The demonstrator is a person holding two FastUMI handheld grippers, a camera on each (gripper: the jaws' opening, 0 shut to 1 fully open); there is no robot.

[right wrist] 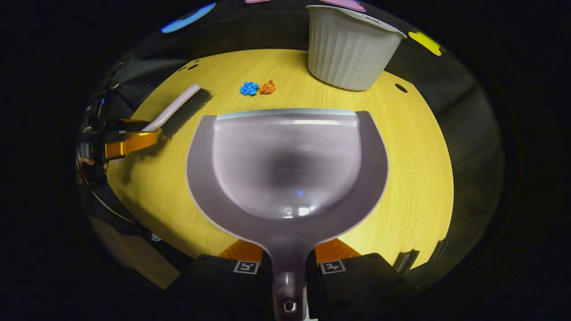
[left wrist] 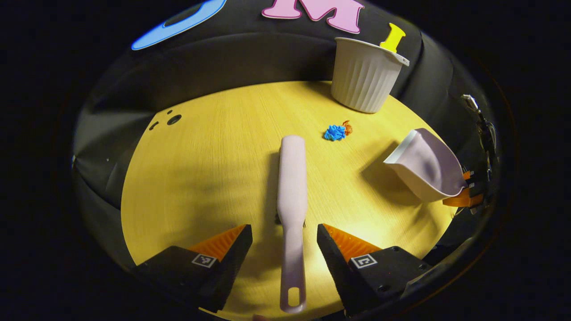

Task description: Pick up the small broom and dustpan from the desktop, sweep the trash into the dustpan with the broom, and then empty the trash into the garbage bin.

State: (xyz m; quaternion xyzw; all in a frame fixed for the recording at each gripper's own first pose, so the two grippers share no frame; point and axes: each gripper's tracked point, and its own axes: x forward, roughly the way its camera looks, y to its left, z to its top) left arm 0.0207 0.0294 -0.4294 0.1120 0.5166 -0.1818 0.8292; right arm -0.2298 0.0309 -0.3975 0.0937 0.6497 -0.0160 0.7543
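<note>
A pale pink broom [left wrist: 292, 178] lies flat on the yellow table, bristles down. Its handle runs between the fingers of my left gripper [left wrist: 284, 229], which stands open with a gap on each side. My right gripper [right wrist: 289, 249] is shut on the handle of the pink dustpan [right wrist: 287, 165], which it holds level with its lip pointing at the trash. In the left gripper view the dustpan [left wrist: 426, 165] hangs slightly above the table at the right, throwing a shadow. A blue scrap [left wrist: 335, 132] and an orange scrap [left wrist: 347, 128] lie together beyond the broom's head.
A white ribbed garbage bin [left wrist: 366, 73] stands at the far edge of the round table [left wrist: 200, 169], just behind the scraps. Small dark holes [left wrist: 174, 119] mark the tabletop at the far left. Black cloth walls surround the table.
</note>
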